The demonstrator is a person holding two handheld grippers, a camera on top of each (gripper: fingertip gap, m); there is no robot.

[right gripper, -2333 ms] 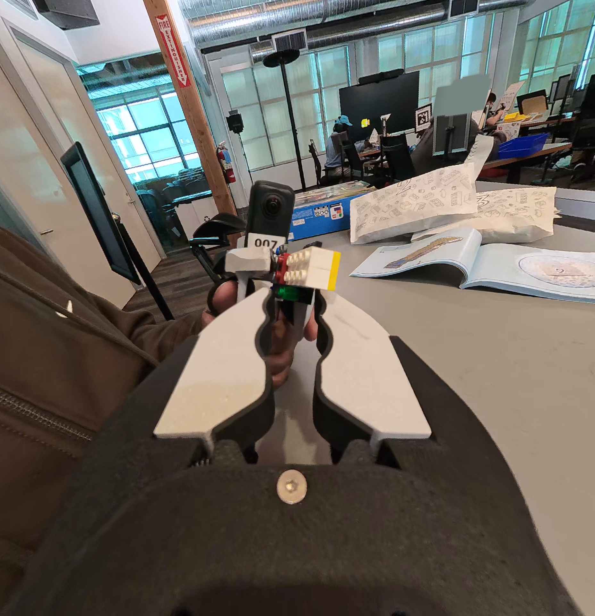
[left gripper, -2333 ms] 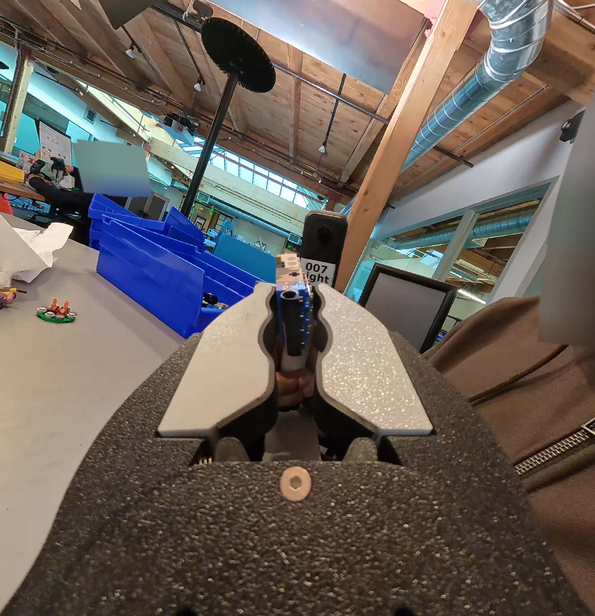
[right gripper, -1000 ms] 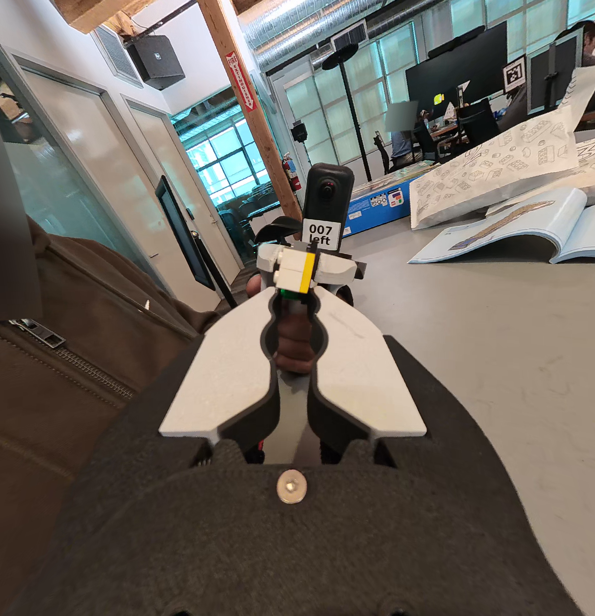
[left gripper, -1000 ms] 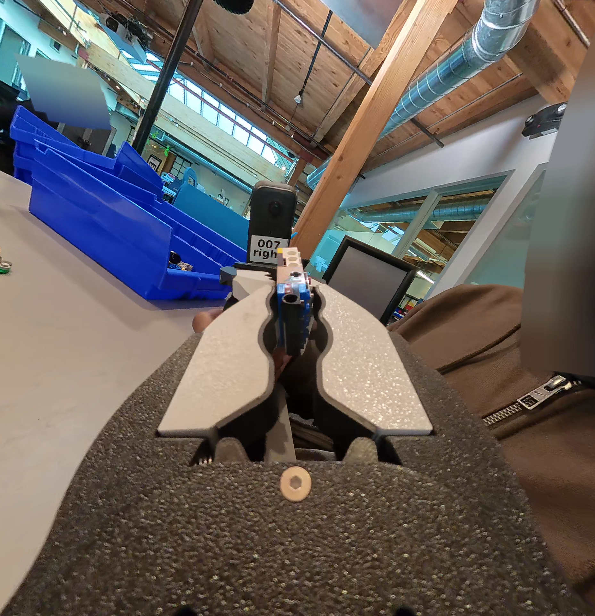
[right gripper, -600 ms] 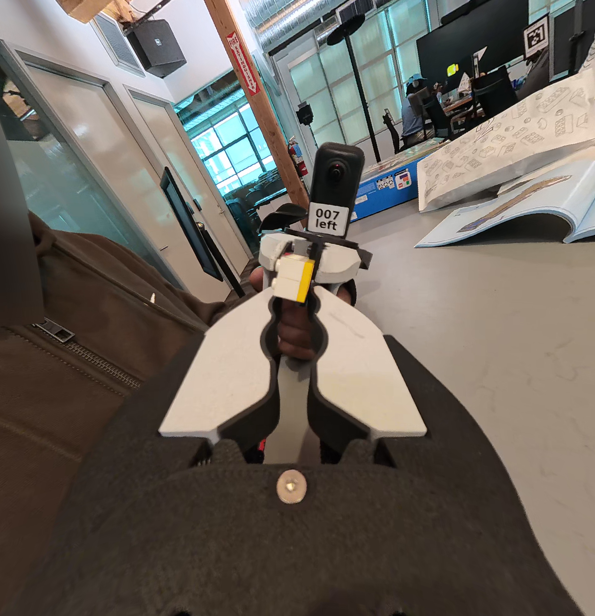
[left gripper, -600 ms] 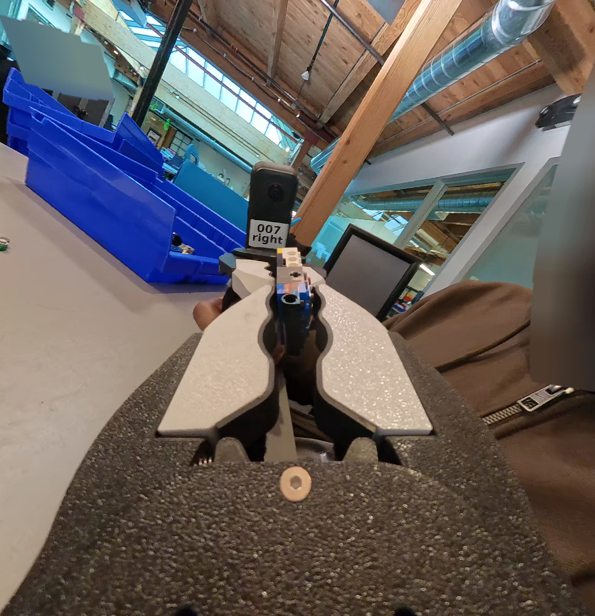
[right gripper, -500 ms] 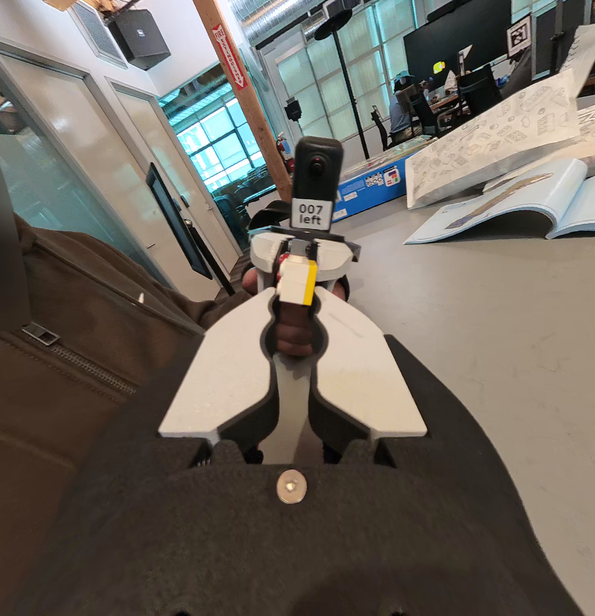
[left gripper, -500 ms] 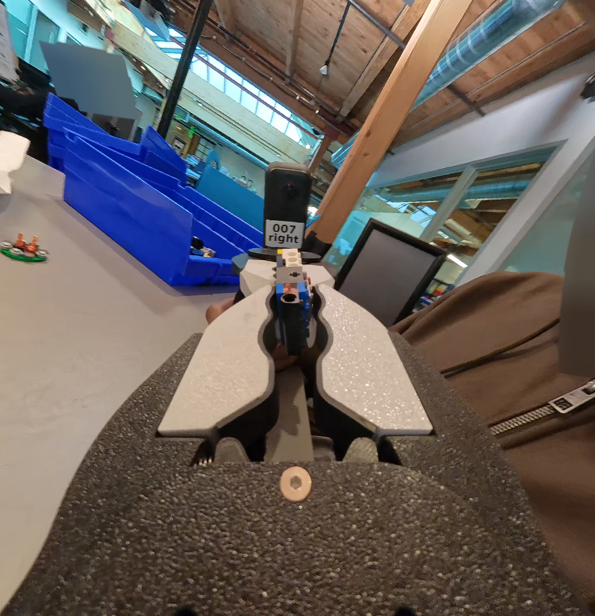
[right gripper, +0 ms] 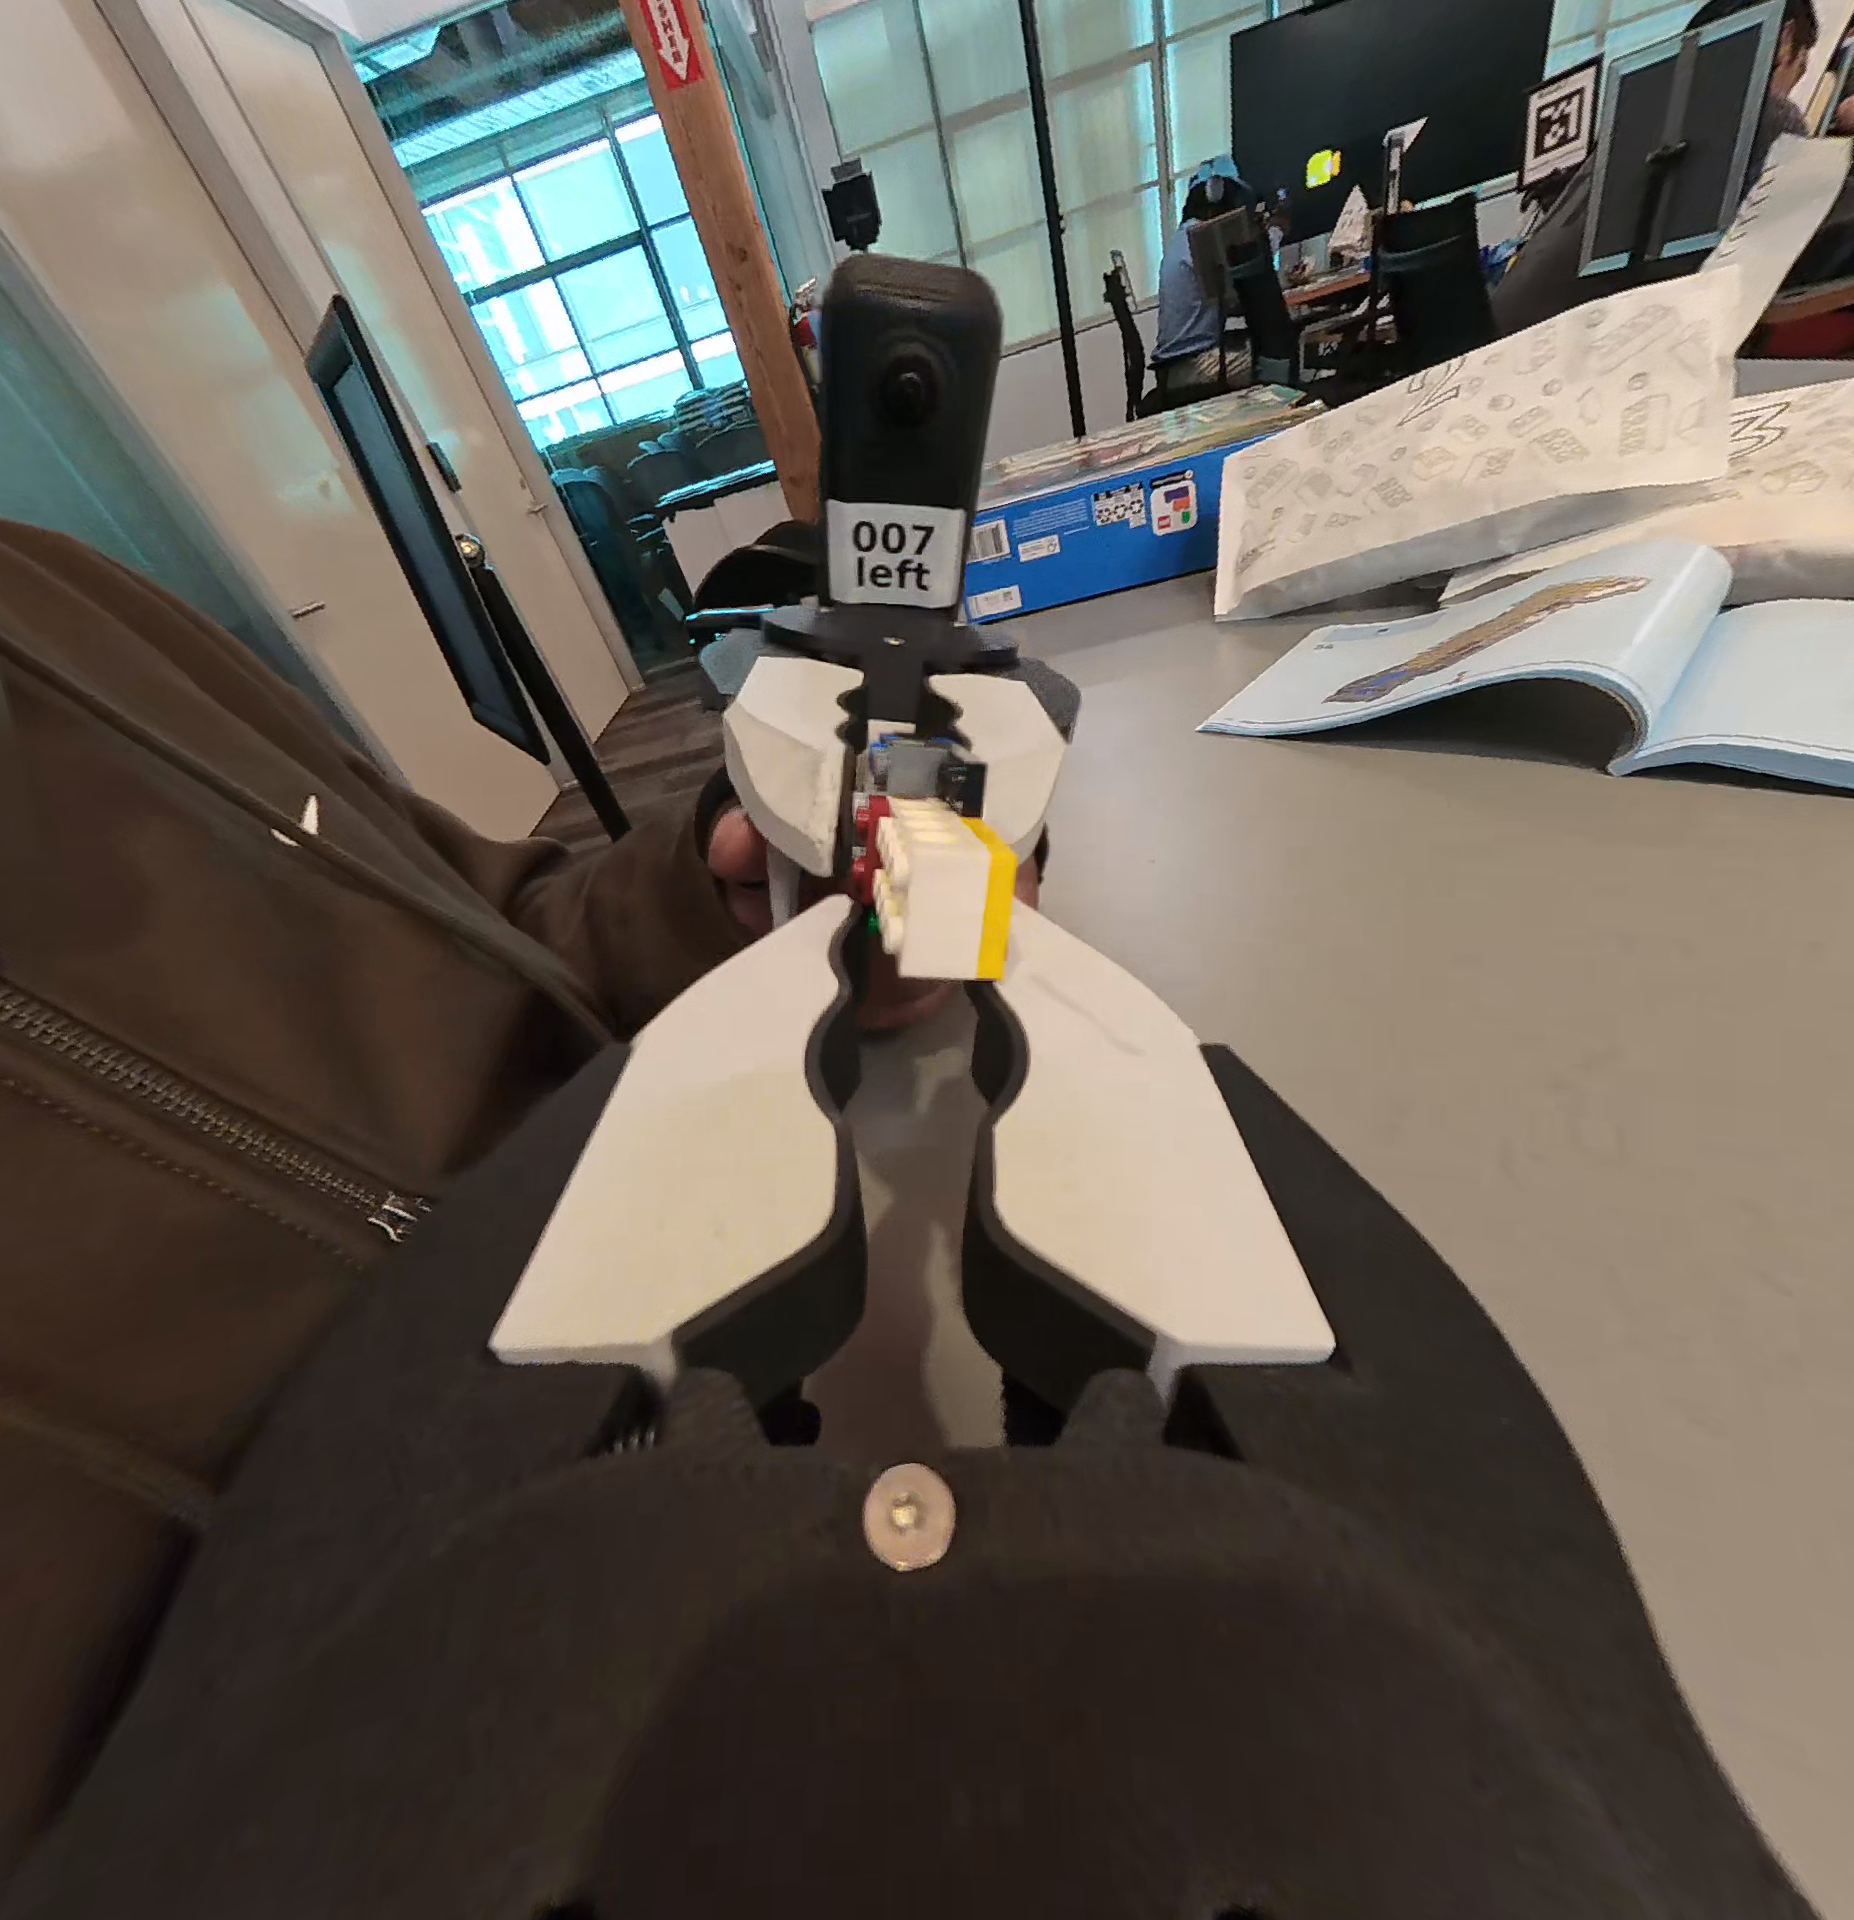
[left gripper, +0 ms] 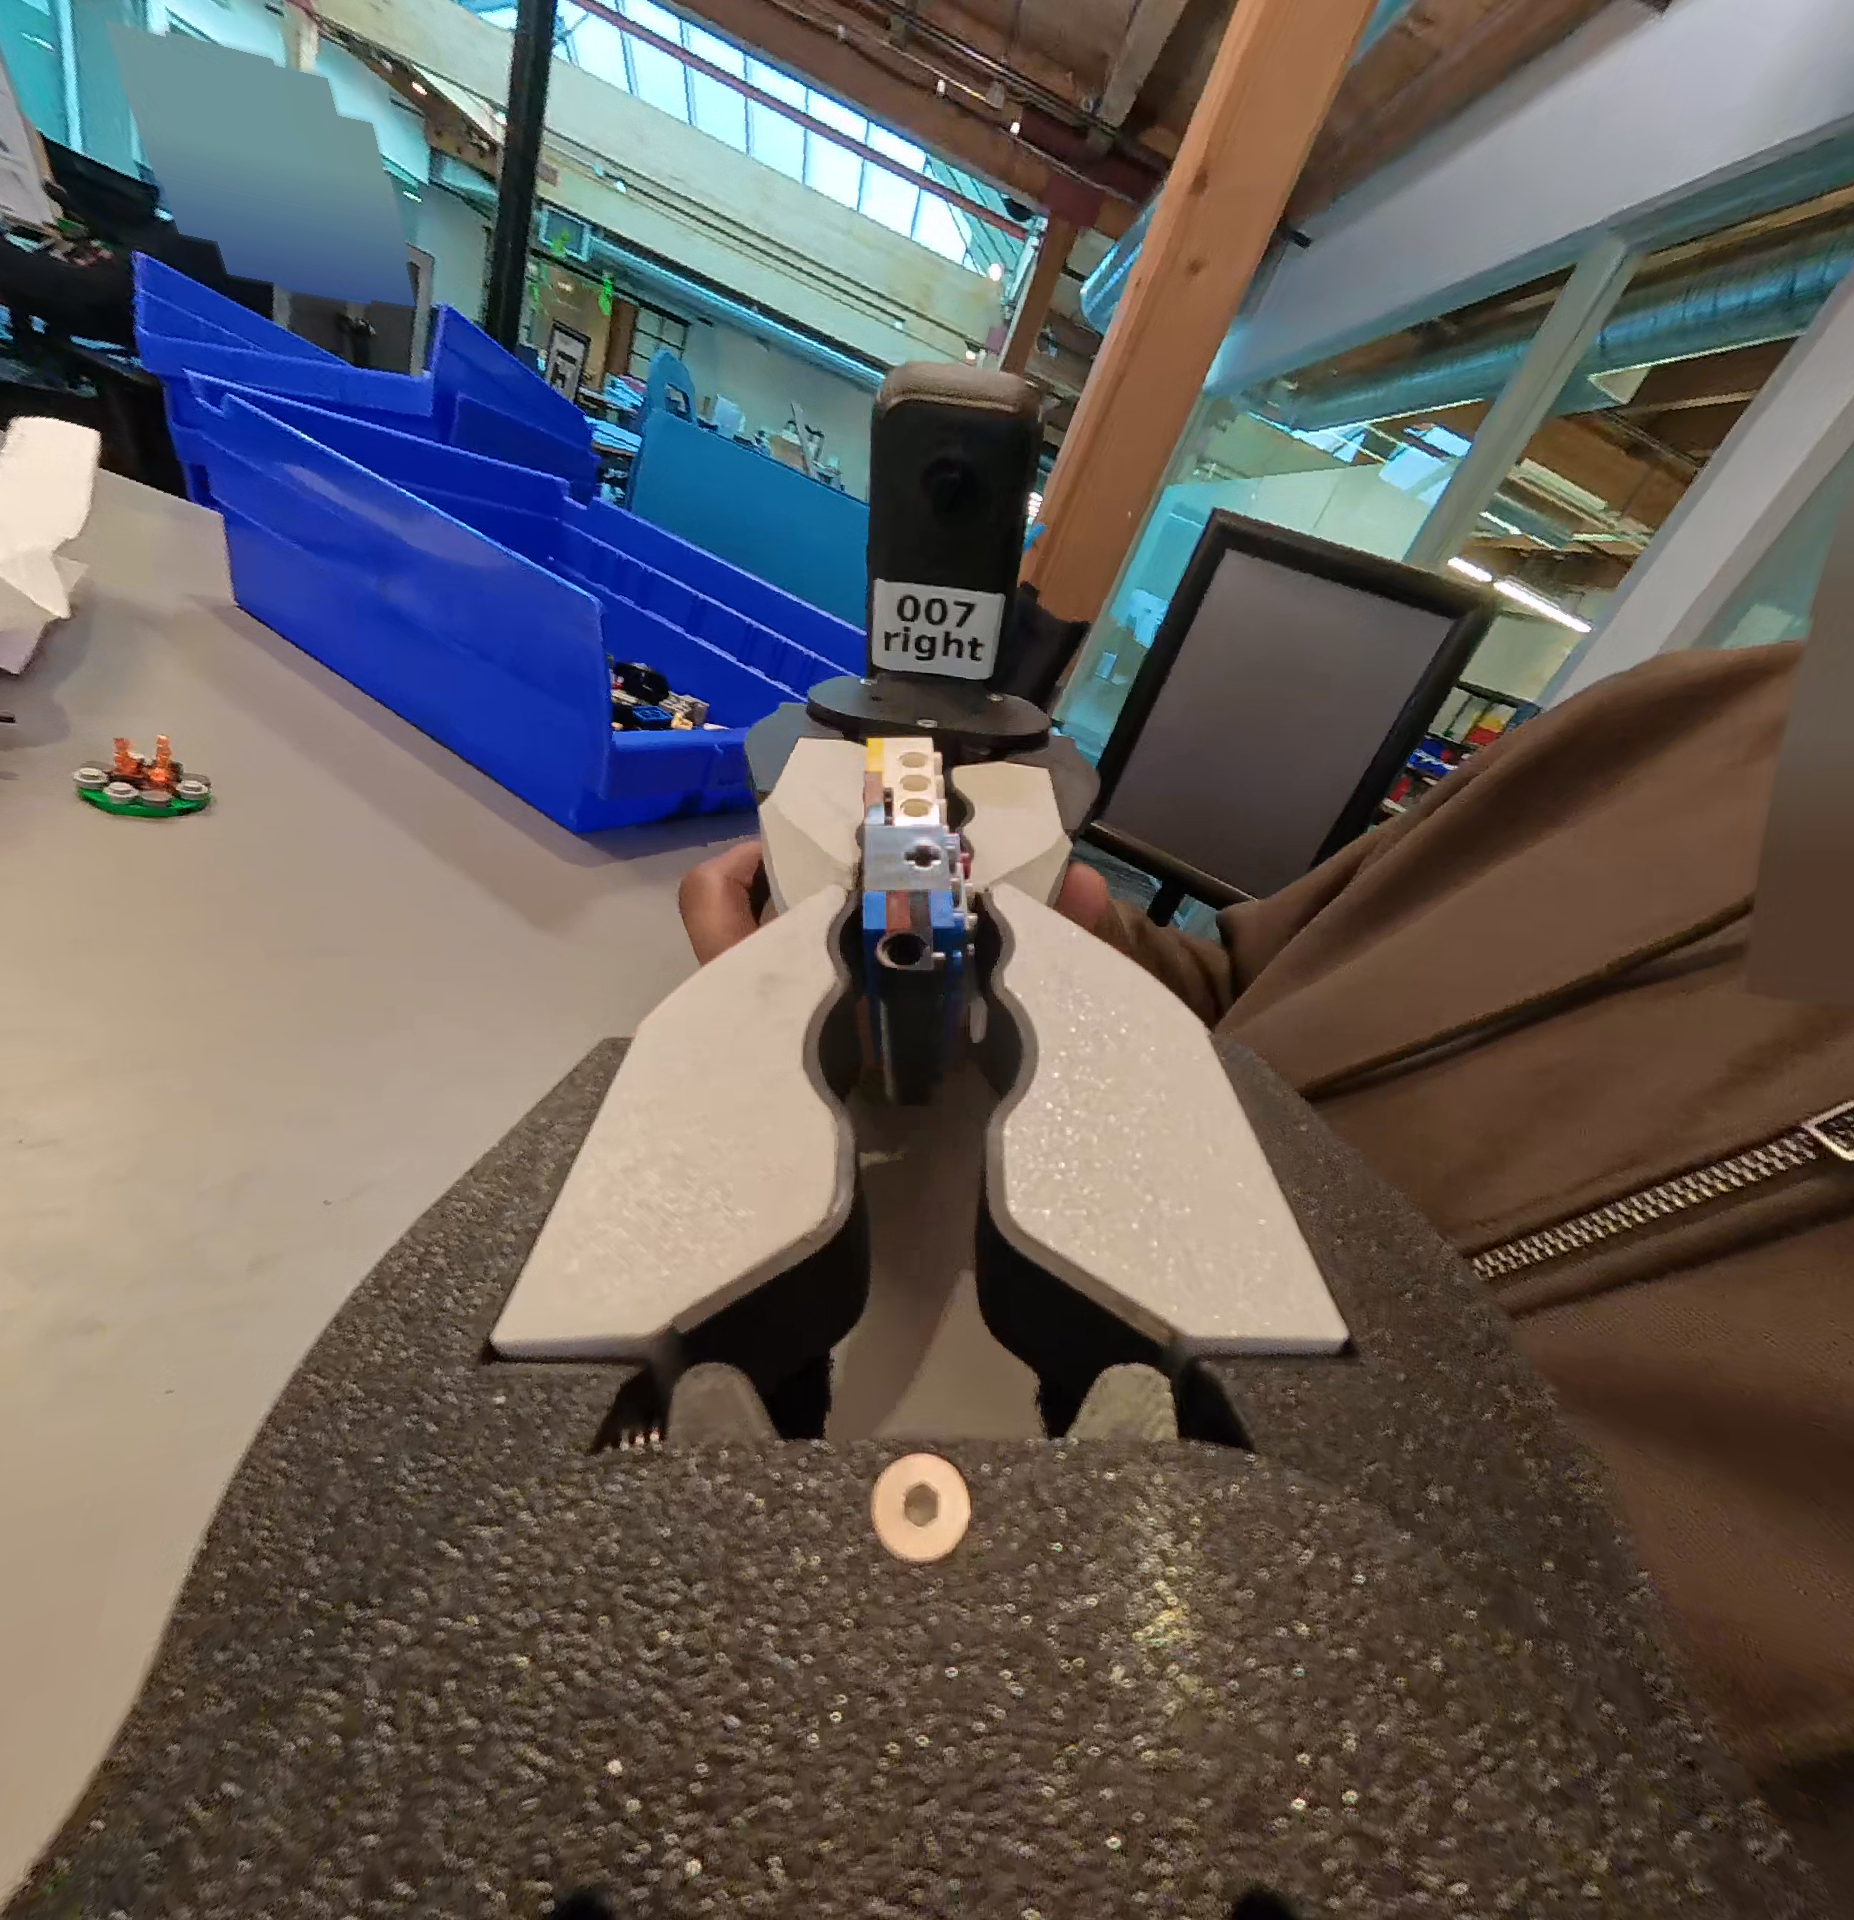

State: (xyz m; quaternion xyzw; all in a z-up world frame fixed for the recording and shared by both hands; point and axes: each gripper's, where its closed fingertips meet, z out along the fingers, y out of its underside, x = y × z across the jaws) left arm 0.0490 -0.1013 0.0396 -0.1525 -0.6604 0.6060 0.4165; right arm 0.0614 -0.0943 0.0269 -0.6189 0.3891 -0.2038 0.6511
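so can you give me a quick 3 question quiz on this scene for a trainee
1. True or false: the left tongs are shut on a blue and grey toy brick assembly.
2. Multiple choice: in the right wrist view, what lies open on the grey table? A) a booklet B) a laptop C) a folded map
3. Fill the gap: in the left wrist view, the bins on the table are ____ in colour.

Key
1. True; its white and yellow end reaches the right tongs.
2. A, the booklet.
3. Blue.

The white-and-yellow brick block [right gripper: 944, 899] now meets the blue brick piece [left gripper: 915, 951].
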